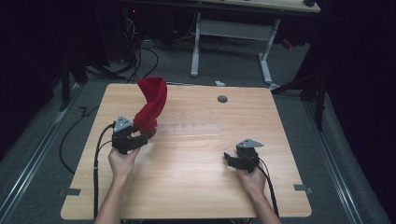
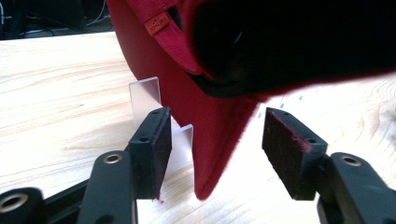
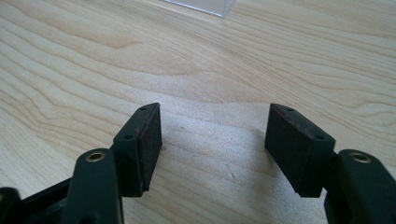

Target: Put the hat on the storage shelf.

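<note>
At the table's [image 1: 196, 186] left, the left gripper [image 1: 140, 136] sits with its jaws spread — a red cap [image 1: 150, 105] stands on a clear stand [image 2: 145, 100] just ahead, its brim tip [image 2: 210, 184] hanging between the pads [image 2: 156, 149] without being pinched. To the right, well apart, the right gripper [image 1: 232, 160] rests low over bare wood, jaws spread — nothing between them.

High view overhead, gripper views close, sharing table [image 1: 196, 140]
</note>
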Tool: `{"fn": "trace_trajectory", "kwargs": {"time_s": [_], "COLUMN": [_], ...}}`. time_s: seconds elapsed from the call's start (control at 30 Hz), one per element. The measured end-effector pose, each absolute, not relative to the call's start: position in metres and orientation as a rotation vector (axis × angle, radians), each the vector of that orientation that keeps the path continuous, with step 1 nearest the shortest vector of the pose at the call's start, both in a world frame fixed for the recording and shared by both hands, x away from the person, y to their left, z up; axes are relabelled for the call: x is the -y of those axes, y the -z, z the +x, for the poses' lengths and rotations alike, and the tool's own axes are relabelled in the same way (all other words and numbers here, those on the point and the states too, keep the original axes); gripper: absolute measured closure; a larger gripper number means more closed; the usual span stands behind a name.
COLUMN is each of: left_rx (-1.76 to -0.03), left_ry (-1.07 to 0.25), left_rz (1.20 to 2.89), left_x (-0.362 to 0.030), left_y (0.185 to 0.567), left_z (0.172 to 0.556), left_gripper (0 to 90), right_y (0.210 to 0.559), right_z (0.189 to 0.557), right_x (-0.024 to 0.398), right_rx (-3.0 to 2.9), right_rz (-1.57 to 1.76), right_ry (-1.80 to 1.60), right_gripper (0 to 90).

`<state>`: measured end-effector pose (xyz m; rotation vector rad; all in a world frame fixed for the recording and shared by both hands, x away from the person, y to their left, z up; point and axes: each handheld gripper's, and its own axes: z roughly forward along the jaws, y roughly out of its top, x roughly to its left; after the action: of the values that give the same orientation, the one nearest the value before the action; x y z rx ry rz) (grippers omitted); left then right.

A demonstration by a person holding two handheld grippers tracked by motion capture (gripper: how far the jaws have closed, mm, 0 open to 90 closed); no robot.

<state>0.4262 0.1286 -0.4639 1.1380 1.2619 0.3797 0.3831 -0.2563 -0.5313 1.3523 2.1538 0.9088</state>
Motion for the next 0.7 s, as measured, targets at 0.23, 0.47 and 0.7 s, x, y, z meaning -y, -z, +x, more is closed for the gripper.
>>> {"fn": "trace_trajectory", "kwargs": {"time_s": [0.23, 0.47, 0.7], "left_rx": [-1.269, -1.283, -1.291], "left_ry": [-0.383, -0.384, -0.397], "left_rz": [1.157, 1.143, 1.145], "left_x": [-0.132, -0.134, -0.142], "left_y": [0.462, 0.461, 0.462], "left_z": [0.42, 0.414, 0.404], "left_gripper": [40.1, 39.3, 39.2], "right_y": [0.531, 0.531, 0.531], "right_z": [0.383, 0.383, 0.383], "right_x": [0.256, 0.256, 0.256], "right_rx": [-2.153, -2.153, -2.154], "right_rz": [1.353, 1.353, 1.352], "right_ry": [-0.909, -0.909, -0.908], "right_gripper": [36.7, 36.7, 36.6]}}
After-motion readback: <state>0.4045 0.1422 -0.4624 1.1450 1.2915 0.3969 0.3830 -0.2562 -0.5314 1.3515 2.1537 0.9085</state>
